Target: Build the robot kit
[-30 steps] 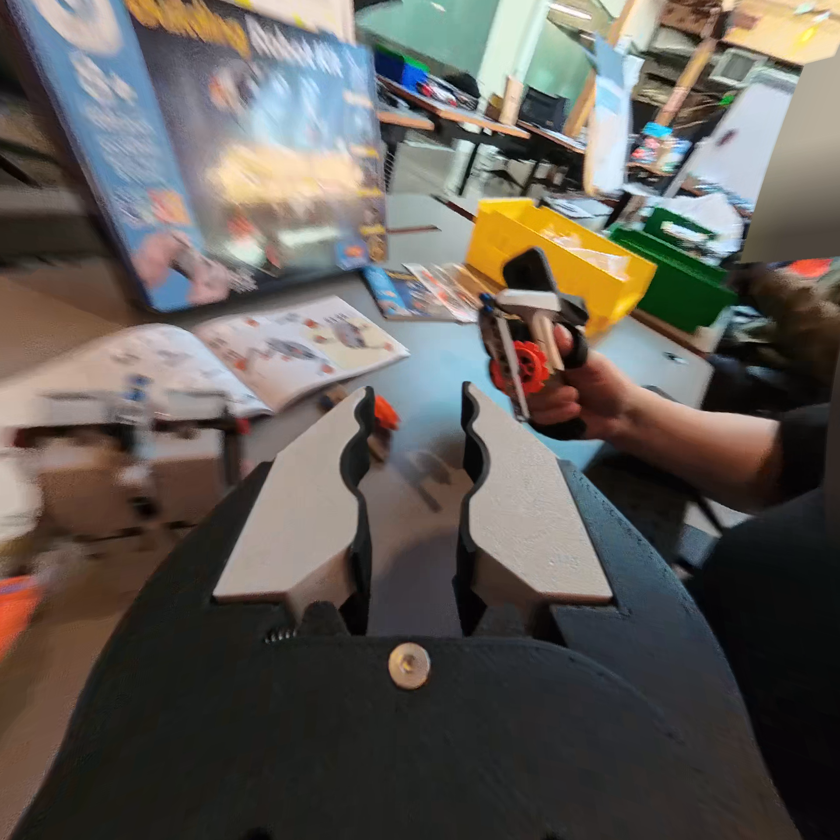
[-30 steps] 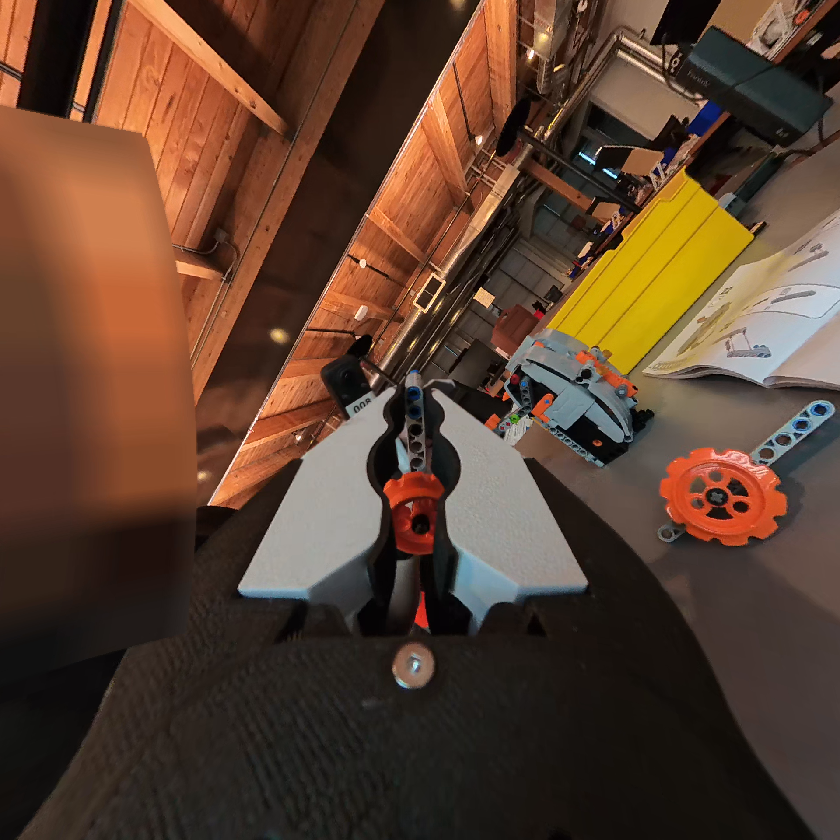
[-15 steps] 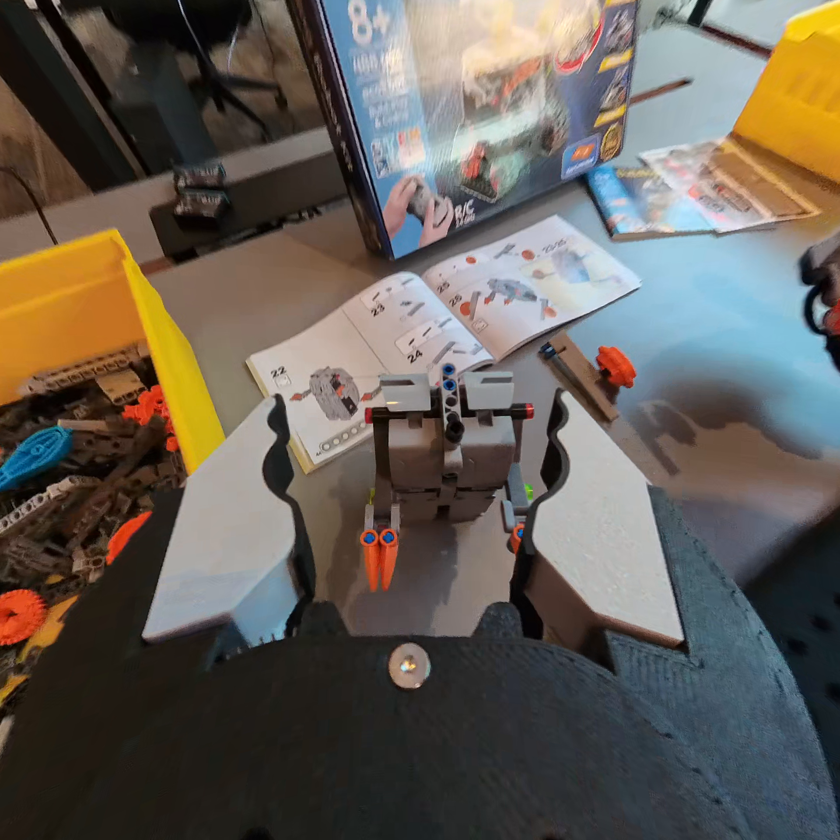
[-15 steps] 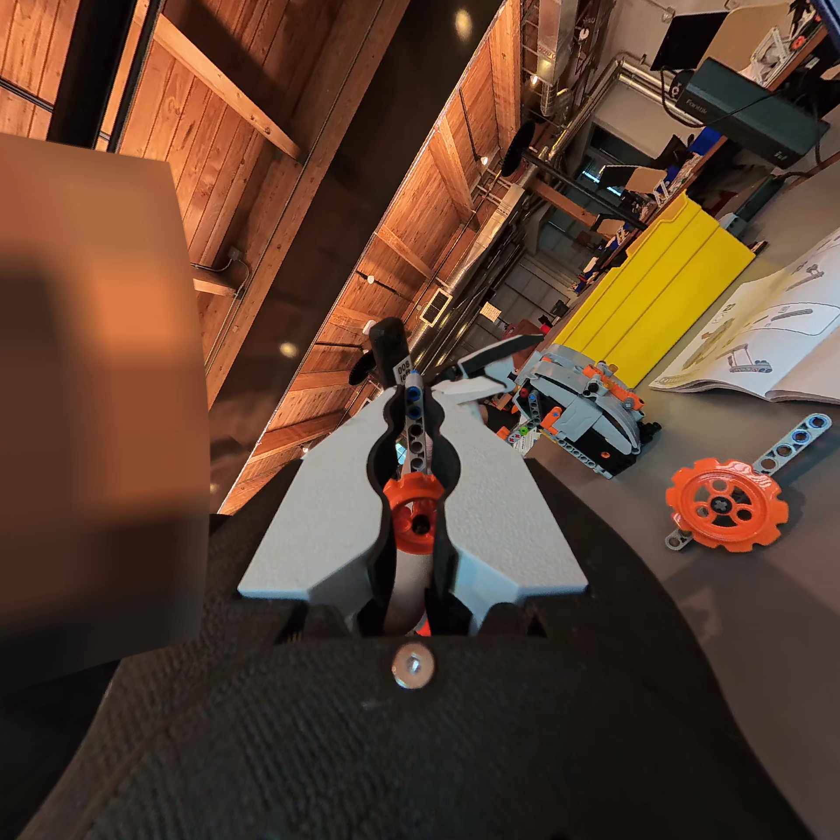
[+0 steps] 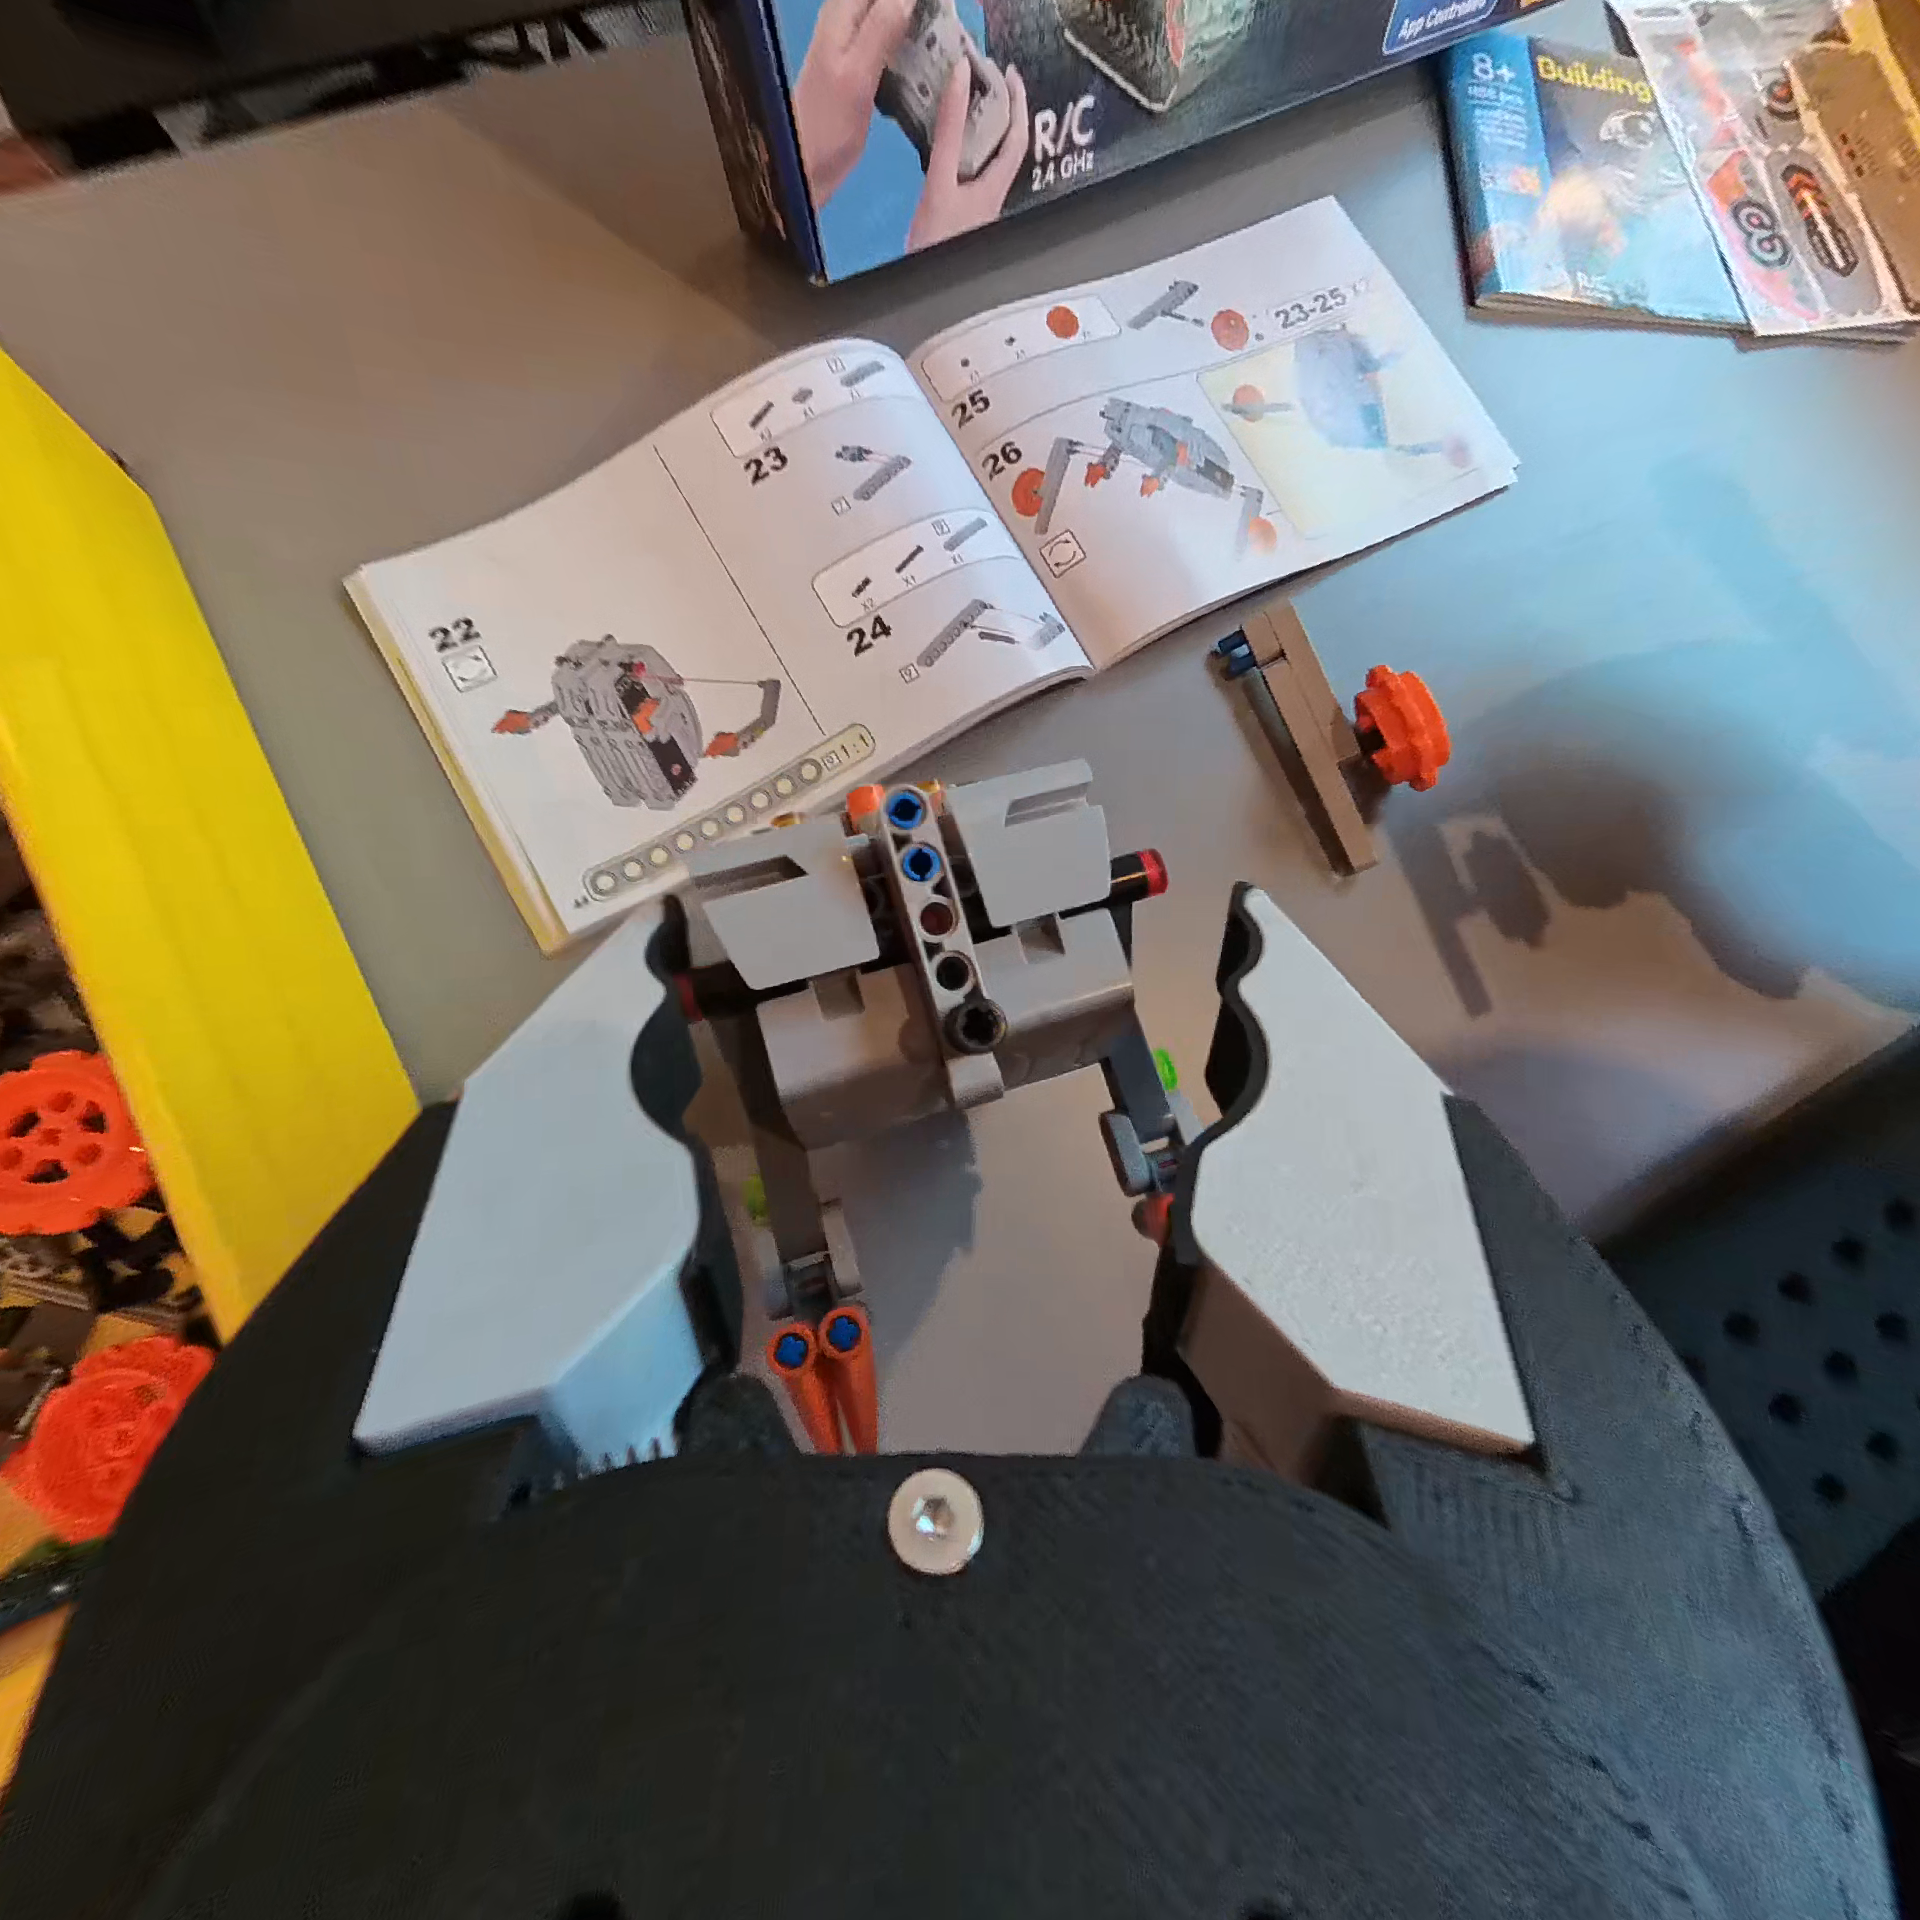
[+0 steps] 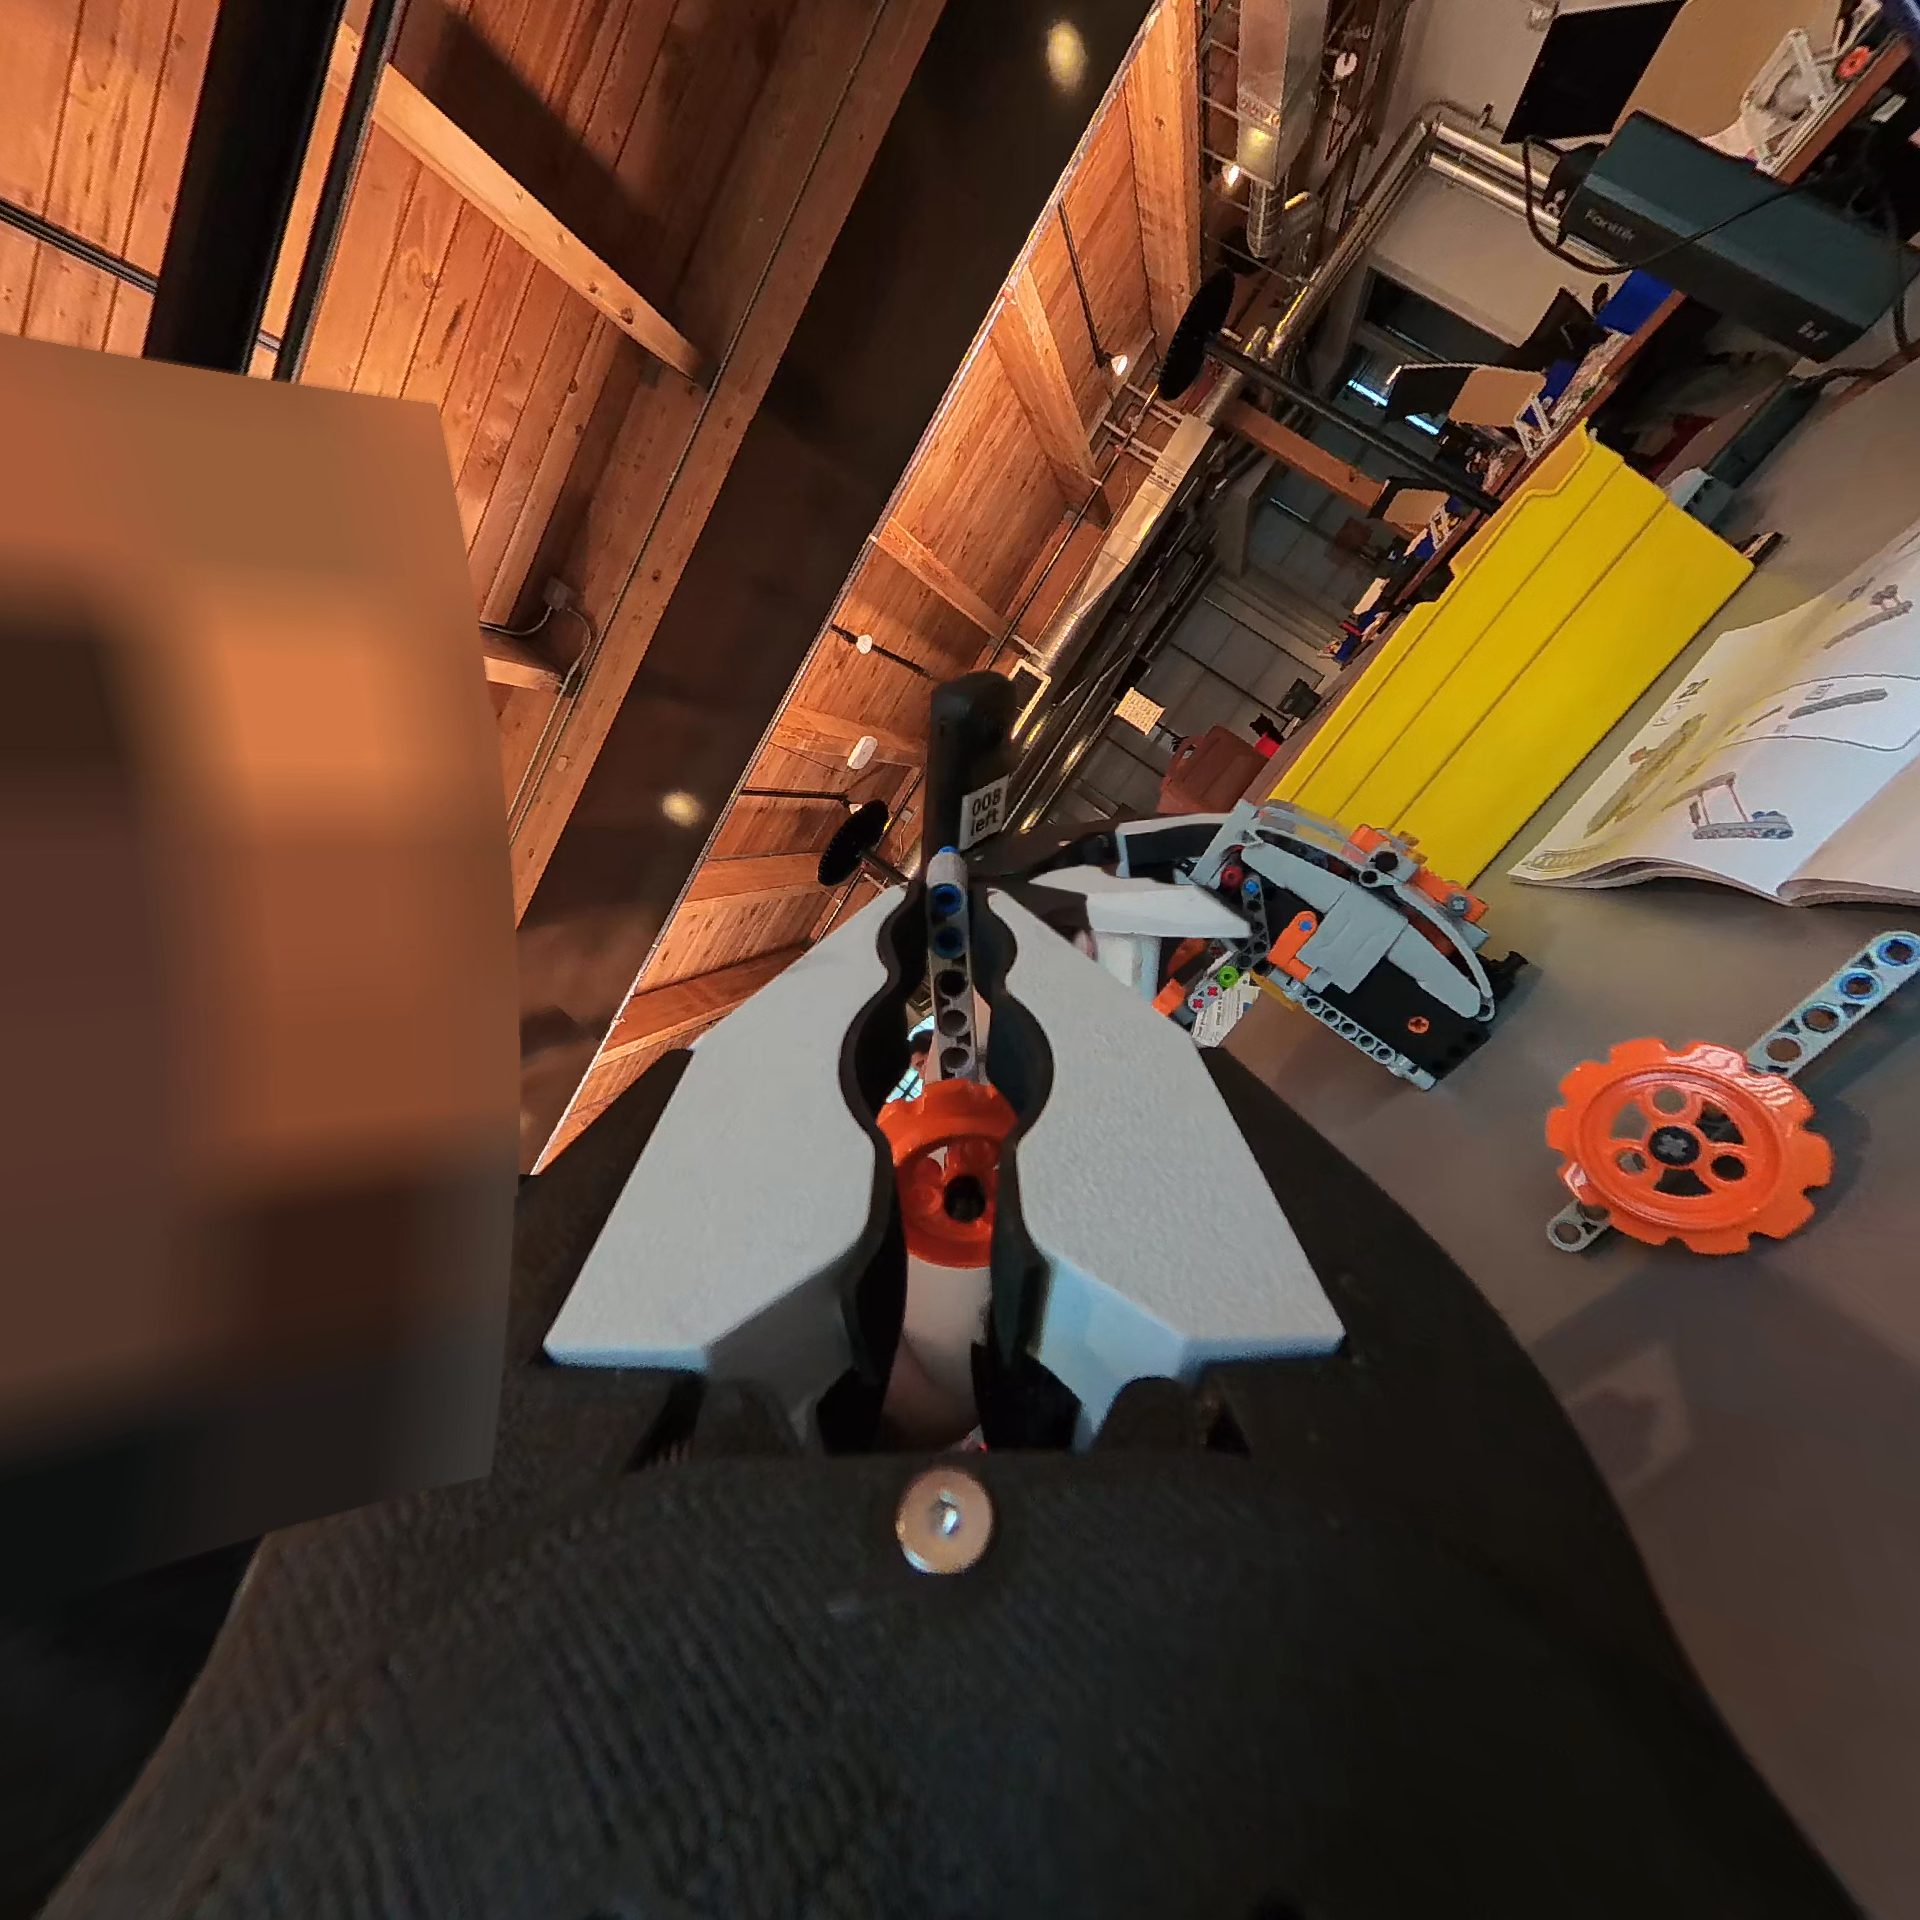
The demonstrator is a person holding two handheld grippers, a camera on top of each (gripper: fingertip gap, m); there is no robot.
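My left gripper (image 5: 951, 925) is open and straddles a grey brick model (image 5: 914, 987) that stands on the grey table (image 5: 1558, 1039). The model's orange legs (image 5: 826, 1382) point back between the jaws. My right gripper (image 6: 951, 904) is held off the table, shut on a grey holed beam (image 6: 956, 987) with a small orange toothed wheel (image 6: 951, 1174) on it. The right wrist view shows the model (image 6: 1351, 956) with a white finger (image 6: 1174, 904) of the left gripper beside it. A second beam with an orange wheel (image 5: 1397, 727) lies loose on the table; it also shows in the right wrist view (image 6: 1683, 1153).
An open instruction booklet (image 5: 914, 540) lies just beyond the model. A yellow bin (image 5: 156, 831) of loose parts stands at the left. A blue toy box (image 5: 1039, 104) and flat booklets (image 5: 1662, 177) are at the back. A black perforated mat (image 5: 1818, 1299) lies at the right.
My left gripper swung away from the right hand, came down over the grey model and opened wider around it. My right gripper stayed nearly still, holding the beam.
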